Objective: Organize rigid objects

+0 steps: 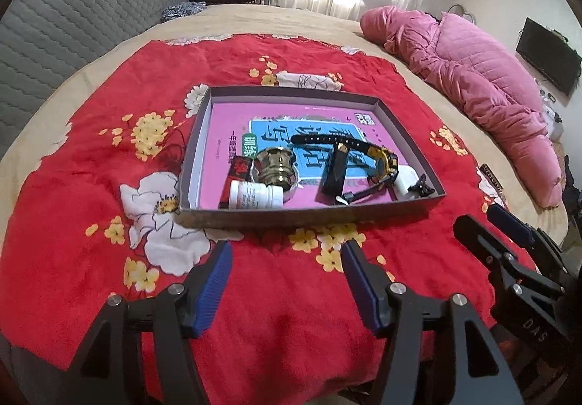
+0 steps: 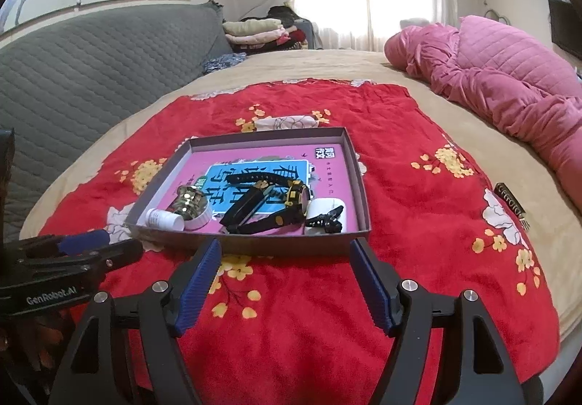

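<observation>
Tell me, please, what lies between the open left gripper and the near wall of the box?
Only red flowered blanket lies between the left gripper and the box; nothing stands there. The left wrist view shows it.

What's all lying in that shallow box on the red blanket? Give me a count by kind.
In the box, on top of the pink booklet lining it:
Wristwatch: 1
White pill bottle: 1
Brass cup-shaped piece: 1
Red and black small pack: 1
Black flat case: 1
White rounded case: 1
Black hair clip: 1
Total: 7
</observation>
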The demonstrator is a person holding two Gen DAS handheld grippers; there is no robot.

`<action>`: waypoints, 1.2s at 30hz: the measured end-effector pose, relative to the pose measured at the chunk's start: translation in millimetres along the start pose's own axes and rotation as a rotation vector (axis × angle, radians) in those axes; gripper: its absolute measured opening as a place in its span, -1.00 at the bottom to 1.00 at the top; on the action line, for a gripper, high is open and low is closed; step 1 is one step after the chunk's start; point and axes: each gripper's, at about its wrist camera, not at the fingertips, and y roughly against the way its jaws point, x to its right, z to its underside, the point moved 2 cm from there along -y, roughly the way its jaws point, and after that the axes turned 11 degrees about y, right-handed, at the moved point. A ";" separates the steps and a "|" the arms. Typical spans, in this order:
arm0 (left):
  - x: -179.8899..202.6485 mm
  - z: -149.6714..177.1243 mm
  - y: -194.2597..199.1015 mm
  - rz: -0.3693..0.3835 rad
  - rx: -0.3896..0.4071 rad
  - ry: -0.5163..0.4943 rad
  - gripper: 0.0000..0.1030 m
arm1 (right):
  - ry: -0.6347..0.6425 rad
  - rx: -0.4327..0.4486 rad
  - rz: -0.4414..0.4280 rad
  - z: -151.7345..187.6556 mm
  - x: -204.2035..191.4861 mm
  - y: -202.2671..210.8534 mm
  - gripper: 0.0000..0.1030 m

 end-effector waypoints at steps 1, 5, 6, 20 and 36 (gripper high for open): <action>-0.5 0.7 0.9 -0.011 -0.001 0.008 0.20 | 0.005 0.003 0.003 0.8 -1.8 2.7 0.45; -0.5 2.3 3.3 -0.035 -0.006 0.018 0.20 | 0.018 0.011 0.009 2.0 -6.5 8.7 0.45; -1.0 2.7 4.4 -0.036 -0.005 0.019 0.20 | 0.020 0.010 0.011 2.2 -7.3 9.6 0.45; -0.8 15.3 13.9 -0.076 -0.042 0.046 0.20 | 0.095 0.017 0.040 9.2 -29.4 22.9 0.45; -0.1 23.9 0.1 -0.122 -0.062 0.010 0.20 | 0.074 -0.030 0.014 22.0 -27.1 8.3 0.46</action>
